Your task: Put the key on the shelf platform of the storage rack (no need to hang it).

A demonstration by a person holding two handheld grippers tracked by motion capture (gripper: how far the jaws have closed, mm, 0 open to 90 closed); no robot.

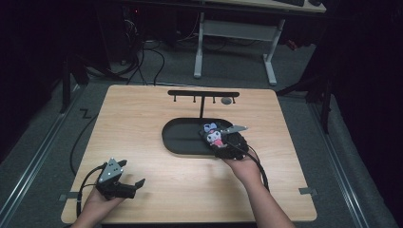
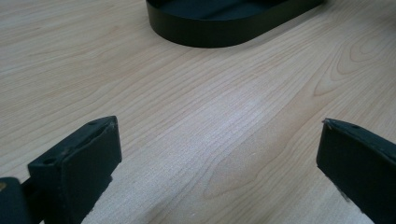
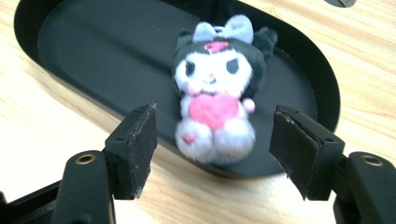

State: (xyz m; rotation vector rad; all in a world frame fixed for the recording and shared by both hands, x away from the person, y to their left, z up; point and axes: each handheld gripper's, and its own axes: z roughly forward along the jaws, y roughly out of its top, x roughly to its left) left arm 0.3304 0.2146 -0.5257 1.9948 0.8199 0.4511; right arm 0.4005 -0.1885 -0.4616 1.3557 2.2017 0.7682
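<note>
Right tool (image 3: pixel 212 144), jaws apart and holding nothing, flanks the plush toy (image 3: pixel 215 93) in the tray (image 3: pixel 93 51); an off-centre squeeze could tip it out.

Left tool (image 2: pixel 219 154) rests wide open.

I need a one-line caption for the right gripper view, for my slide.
Open right tool over the near end of the black oval tray, a plush keychain doll lying between its pads, untouched.

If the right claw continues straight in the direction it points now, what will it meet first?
Most likely the plush toy in the black tray: it sits just ahead, between the open jaws of the right claw. How near it is remains unclear.
</note>
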